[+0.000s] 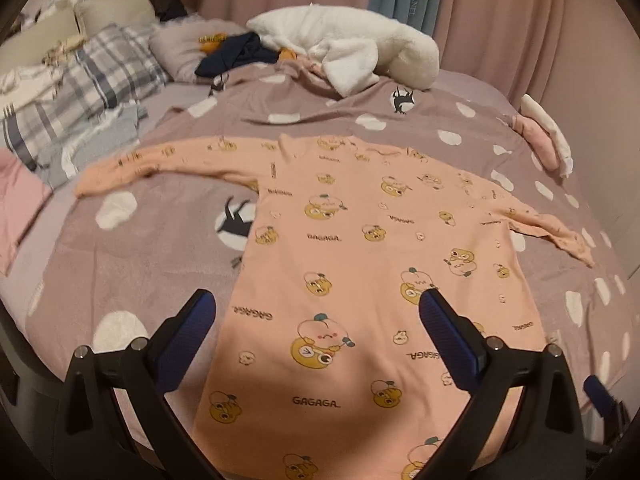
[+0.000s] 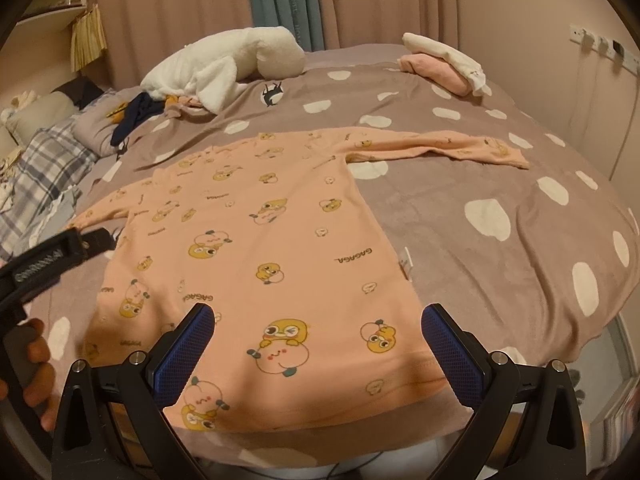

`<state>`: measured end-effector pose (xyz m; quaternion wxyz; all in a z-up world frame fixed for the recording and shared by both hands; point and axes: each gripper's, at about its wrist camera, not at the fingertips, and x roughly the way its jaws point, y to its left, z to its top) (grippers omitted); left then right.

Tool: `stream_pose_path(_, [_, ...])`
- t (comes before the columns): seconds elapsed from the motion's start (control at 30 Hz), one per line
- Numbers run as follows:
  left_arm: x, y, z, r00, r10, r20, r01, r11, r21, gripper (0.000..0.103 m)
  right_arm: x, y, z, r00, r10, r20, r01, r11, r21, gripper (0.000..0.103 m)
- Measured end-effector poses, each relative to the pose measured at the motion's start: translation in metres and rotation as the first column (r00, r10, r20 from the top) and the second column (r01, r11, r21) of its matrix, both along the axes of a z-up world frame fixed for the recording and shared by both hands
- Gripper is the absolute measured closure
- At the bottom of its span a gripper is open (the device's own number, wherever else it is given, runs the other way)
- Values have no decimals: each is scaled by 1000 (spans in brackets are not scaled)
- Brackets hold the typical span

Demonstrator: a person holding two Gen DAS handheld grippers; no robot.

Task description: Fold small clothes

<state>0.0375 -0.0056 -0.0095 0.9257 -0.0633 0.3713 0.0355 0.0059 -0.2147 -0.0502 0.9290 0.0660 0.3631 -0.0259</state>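
Note:
A small peach long-sleeved shirt (image 1: pixel 360 264) with yellow cartoon prints lies spread flat on the bed, both sleeves stretched out sideways. It also shows in the right wrist view (image 2: pixel 256 248), hem toward me. My left gripper (image 1: pixel 316 304) is open and empty above the shirt's lower left part. My right gripper (image 2: pixel 318 316) is open and empty above the hem near its right corner. The left gripper's body (image 2: pixel 52 256) shows at the left edge of the right wrist view, held by a hand.
The bed has a mauve cover with white spots (image 2: pixel 500 216). A white plush blanket (image 2: pixel 224 64) and dark clothes (image 2: pixel 136 116) lie at the far side. Folded pink and white clothes (image 2: pixel 444 64) sit at the far right. Plaid pillows (image 1: pixel 80 92) lie left. Curtains hang behind.

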Motion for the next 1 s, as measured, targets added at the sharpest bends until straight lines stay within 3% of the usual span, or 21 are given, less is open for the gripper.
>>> stream_pose_path(0.23, [-8,-6,9,999,-31,8,31,999,-14,2,12,-12,-8,1000,-14,-22,14,1000,24,0])
stream_pose_path(0.43, [-16,-14,24,996,-47,82,48,999,-20,1,36,-24,-2,1000,15,19,-15,1000,8,0])
stream_pose_path(0.57, [-9,-17,23,995,-28,97,30,999,-21,1,64,-57,6,1000,9,-3,-8,999,38,0])
stream_pose_path(0.77, [10,-26,8,995,15,95,-14,1000,-16,1,121,-141,16,1000,-9,-14,11,986,167,0])
stream_pose_path(0.83, [16,-29,-1,997,23,75,-23,1000,-9,1,141,-181,6,998,-45,-45,56,962,266,0])
stream_pose_path(1.0, [32,-46,-23,999,2,55,-7,996,94,1,166,-274,-34,973,-187,-138,231,847,480,0])
